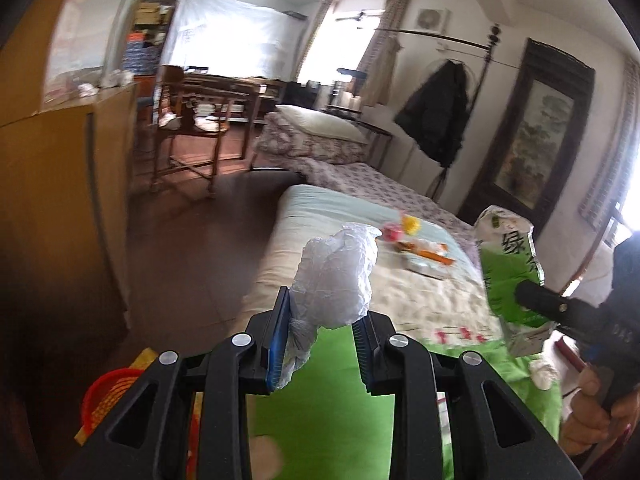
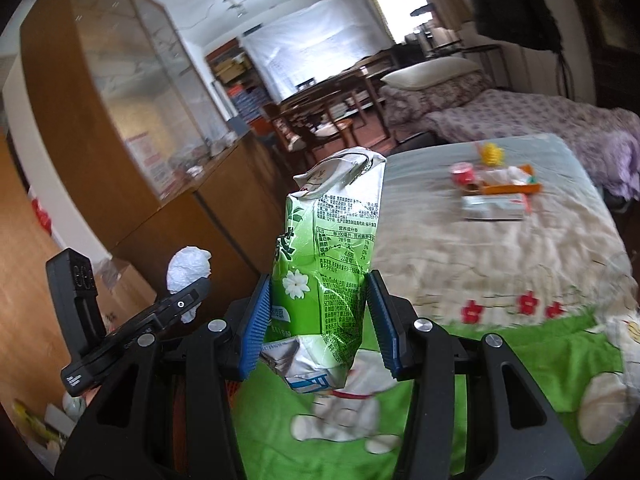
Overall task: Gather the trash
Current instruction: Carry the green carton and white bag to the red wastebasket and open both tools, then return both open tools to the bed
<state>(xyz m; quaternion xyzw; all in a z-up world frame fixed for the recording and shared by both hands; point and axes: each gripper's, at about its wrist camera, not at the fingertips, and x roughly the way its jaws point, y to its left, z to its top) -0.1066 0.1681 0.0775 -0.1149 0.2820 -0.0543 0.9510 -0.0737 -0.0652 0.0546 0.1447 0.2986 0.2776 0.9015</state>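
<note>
A crumpled white plastic wad point(image 1: 336, 276) sticks up between the blue pads of my left gripper point(image 1: 322, 312), which is shut on it. In the right wrist view, my right gripper point(image 2: 318, 280) is shut on a crushed green and white drink carton point(image 2: 332, 232) held upright. Both are lifted above the near end of the bed point(image 2: 480, 256). The carton point(image 1: 508, 264) and right gripper point(image 1: 536, 300) show at the right of the left wrist view. In the right wrist view, the wad point(image 2: 188, 268) and left gripper point(image 2: 188, 296) show at the left.
More litter lies farther up the bed: a pink cup point(image 2: 462, 172), a yellow item point(image 2: 492, 154), an orange packet point(image 2: 508, 188) and a flat box point(image 2: 492, 208). A red basket point(image 1: 108, 396) sits low at the left. A wooden cabinet point(image 1: 52, 200) lines the left side, with a table and chairs point(image 1: 192, 120) beyond.
</note>
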